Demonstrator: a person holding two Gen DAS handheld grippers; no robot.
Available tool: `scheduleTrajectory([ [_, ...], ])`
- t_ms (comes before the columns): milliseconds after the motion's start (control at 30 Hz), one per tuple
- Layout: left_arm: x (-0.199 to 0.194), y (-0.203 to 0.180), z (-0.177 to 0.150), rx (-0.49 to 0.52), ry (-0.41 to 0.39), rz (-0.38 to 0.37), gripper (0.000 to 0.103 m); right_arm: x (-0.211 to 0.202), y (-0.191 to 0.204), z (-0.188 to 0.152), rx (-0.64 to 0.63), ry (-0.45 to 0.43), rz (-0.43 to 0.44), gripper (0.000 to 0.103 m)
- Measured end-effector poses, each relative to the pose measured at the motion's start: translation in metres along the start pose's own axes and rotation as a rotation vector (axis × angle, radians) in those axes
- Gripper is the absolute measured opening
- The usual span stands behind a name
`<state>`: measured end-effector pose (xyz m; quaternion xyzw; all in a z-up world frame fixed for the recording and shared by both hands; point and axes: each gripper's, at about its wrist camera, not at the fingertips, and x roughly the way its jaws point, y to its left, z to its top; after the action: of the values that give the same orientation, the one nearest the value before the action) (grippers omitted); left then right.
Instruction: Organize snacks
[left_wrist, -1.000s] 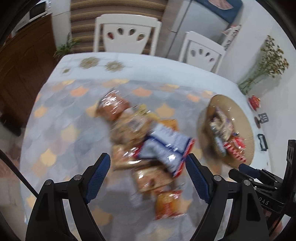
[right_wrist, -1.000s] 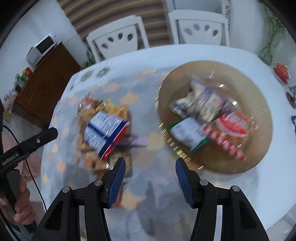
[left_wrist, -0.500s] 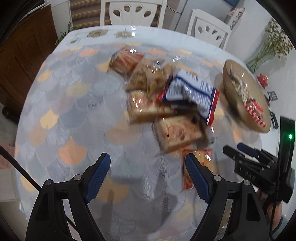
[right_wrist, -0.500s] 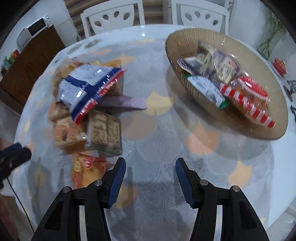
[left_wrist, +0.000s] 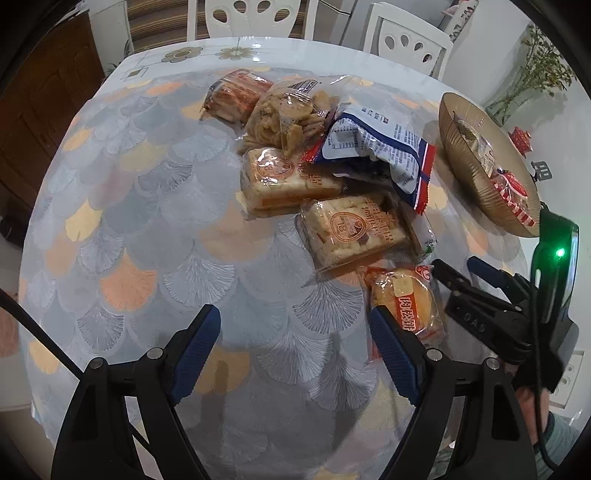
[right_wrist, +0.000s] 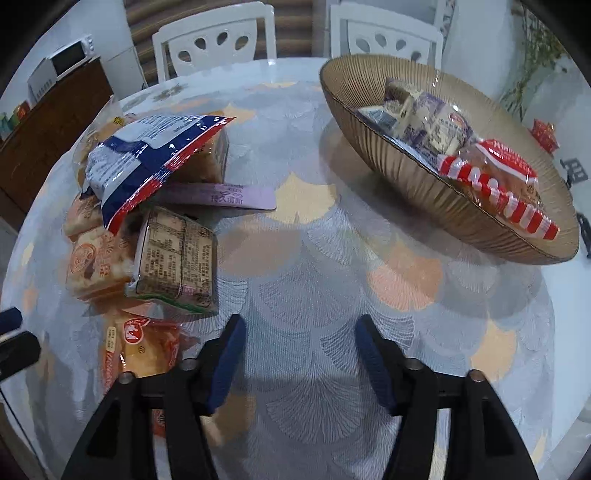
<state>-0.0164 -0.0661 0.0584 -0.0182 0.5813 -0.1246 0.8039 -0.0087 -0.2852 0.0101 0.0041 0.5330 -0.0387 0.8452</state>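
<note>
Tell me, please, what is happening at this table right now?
A person is sorting snacks with two handheld grippers. Both the left gripper and the right gripper are open and empty, low over the tablecloth. A pile of packets, topped by a blue-and-white bag, waits beside the ribbed gold bowl, which already holds a few snacks.
</note>
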Motion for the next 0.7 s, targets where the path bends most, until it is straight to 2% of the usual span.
scheduleTrajectory([
  [33, 0.000, 0.000, 0.000, 0.000, 0.000, 0.000, 0.082, 0.001, 0.000, -0.003, -0.007, -0.013, -0.024, 0.081],
  [67, 0.000, 0.000, 0.000, -0.002, 0.001, 0.000, 0.082, 0.002, -0.002, -0.005, 0.002, -0.023, -0.030, 0.086],
  [133, 0.000, 0.001, 0.000, -0.006, 0.003, -0.001, 0.082, 0.004, -0.011, -0.006, 0.043, -0.023, -0.002, 0.092],
  [233, 0.002, 0.000, 0.001, -0.003, 0.008, 0.001, 0.082, 0.005, -0.013, -0.011, 0.049, -0.039, -0.032, 0.103],
  [500, 0.007, -0.007, 0.005, 0.019, 0.022, 0.006, 0.082, -0.001, -0.017, -0.034, 0.049, -0.139, -0.012, 0.103],
  [533, 0.008, -0.007, 0.006, 0.021, 0.023, 0.005, 0.082, -0.002, -0.017, -0.039, 0.059, -0.172, -0.015, 0.103],
  [700, 0.007, -0.010, 0.008, 0.036, 0.020, 0.007, 0.082, -0.007, -0.022, -0.046, 0.059, -0.170, -0.012, 0.103],
])
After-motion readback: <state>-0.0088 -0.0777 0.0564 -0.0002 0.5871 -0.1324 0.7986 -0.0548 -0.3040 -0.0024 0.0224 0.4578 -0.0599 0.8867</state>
